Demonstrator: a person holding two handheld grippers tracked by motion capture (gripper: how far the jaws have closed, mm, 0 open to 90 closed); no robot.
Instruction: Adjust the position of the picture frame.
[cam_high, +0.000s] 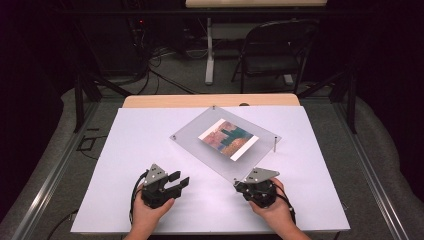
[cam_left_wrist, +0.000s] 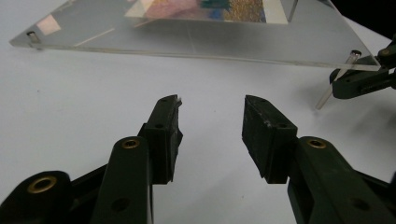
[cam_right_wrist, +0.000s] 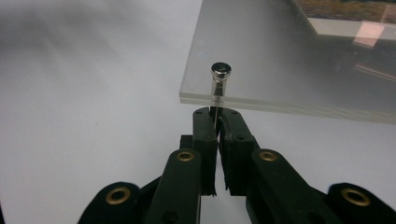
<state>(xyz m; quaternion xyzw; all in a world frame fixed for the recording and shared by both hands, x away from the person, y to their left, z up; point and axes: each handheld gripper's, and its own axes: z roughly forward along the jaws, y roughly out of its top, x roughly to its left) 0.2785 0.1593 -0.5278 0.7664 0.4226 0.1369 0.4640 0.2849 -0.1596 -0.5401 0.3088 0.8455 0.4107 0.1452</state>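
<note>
A clear acrylic plate lies at an angle on the white table cover, with a colourful picture under it. A metal pin passes through the plate's near corner. My right gripper is shut on the thin shaft of that pin, just below the plate's edge. To the left, my left gripper stands open over bare white surface, short of the plate, with nothing between its jaws.
Another pin stands at the plate's right corner, and one sits at its left corner. The white cover ends at a wooden table edge at the back. A folding chair stands beyond the table.
</note>
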